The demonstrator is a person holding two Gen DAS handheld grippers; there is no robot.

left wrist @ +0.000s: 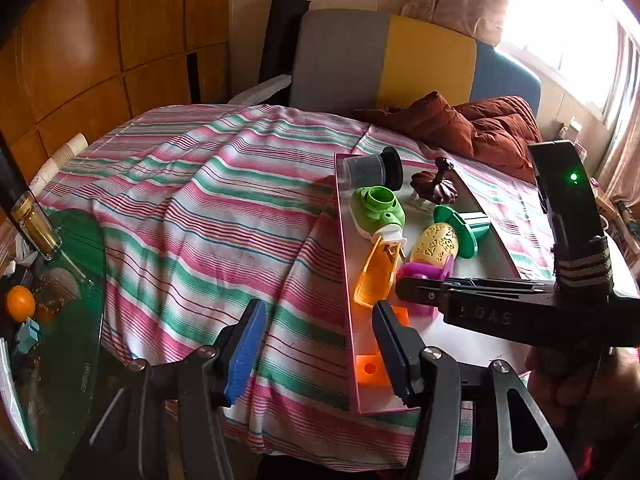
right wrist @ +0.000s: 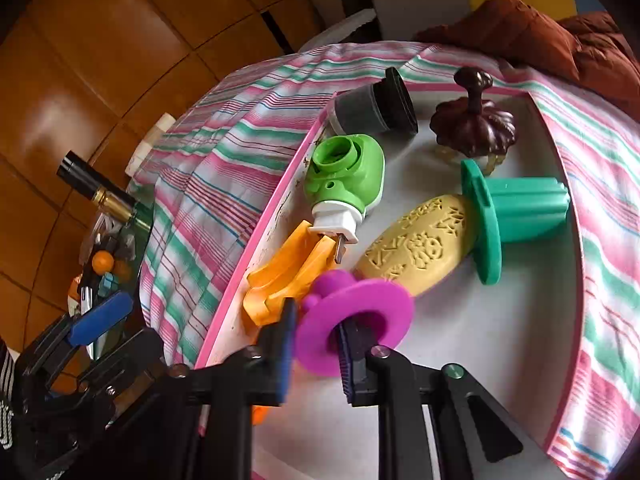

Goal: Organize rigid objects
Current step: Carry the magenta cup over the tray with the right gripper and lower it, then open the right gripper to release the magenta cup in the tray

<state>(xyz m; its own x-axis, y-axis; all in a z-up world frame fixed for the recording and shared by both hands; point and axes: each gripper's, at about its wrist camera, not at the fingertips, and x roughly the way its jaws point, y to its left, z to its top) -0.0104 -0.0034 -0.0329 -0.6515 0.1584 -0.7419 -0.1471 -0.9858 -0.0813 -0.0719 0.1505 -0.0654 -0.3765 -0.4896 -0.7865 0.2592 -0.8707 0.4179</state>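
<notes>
One light, stiff purple disc (right wrist: 356, 320) at lower centre is straddled by the slightly parted right gripper (right wrist: 316, 344), best pinched across its thin rim; the left gripper (left wrist: 316, 344) is held half open, empty.

Soft striped cloth (left wrist: 208, 208) lies creased, matt. The tray (right wrist: 460, 320) looks smooth inside, pink-edged. Purple spool (right wrist: 354, 326), green plug (right wrist: 344, 176) and orange clip (right wrist: 288, 272) are smooth plastic. At upper left, glossy wood panels (left wrist: 80, 40).
</notes>
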